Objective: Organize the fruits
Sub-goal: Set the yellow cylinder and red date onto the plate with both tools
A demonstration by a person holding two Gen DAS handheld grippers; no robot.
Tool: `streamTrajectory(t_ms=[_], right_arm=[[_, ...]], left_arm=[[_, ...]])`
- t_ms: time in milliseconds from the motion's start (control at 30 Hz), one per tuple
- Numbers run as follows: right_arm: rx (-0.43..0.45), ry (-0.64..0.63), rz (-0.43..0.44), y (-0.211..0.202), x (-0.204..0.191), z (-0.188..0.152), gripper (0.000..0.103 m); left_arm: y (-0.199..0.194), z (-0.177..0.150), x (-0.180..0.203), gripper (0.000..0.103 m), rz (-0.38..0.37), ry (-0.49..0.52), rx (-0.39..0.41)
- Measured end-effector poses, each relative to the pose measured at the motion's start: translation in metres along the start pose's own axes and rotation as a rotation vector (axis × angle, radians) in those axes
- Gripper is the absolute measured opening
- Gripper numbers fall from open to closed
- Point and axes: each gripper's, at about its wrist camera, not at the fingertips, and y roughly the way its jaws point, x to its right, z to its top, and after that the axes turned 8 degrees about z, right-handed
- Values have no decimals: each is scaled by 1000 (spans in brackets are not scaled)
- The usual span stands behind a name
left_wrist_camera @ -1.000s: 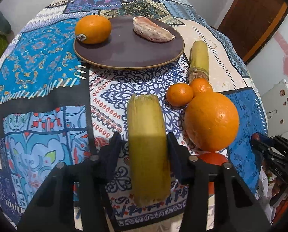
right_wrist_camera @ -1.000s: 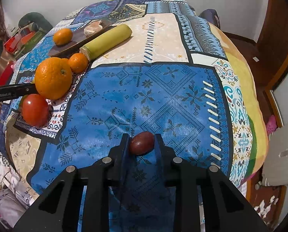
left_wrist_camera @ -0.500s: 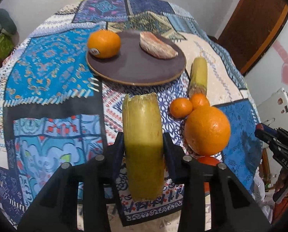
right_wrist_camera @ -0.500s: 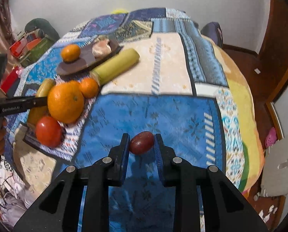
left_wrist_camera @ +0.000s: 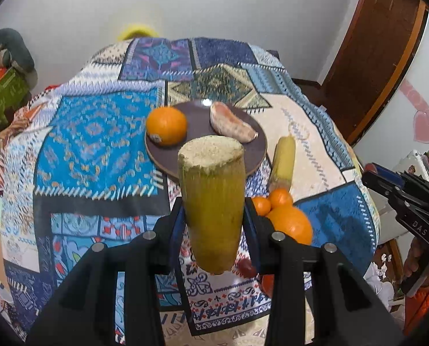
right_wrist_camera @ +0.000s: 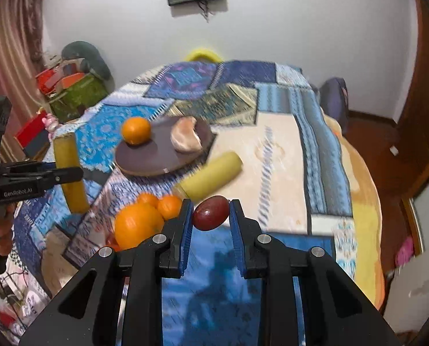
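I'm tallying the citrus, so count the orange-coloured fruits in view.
4. One orange sits on the plate. A big orange lies on the cloth, with two small mandarins touching it. Others may be hidden behind the held fruit.

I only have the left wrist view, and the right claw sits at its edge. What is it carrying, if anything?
Observer: The right claw is shut on a small dark red fruit.
Operator: And how does my cane stick sit, seen from that side?
Observer: In the right wrist view the cane stick stands nearly upright, and the left claw grips it around its middle.
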Motion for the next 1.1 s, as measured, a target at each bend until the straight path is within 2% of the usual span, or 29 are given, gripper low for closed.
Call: streamTrajectory(t_ms=[333, 633, 1100], right_arm=[[75, -65, 44, 9, -18, 47, 23], [112, -100, 55, 29, -23, 77, 23], [29, -102, 79, 96, -12, 86, 23]], left_arm=[[-3, 32, 1, 38, -5, -7, 58], [23, 57, -3, 38, 3, -9, 56], [100, 74, -11, 38, -10, -40, -26]])
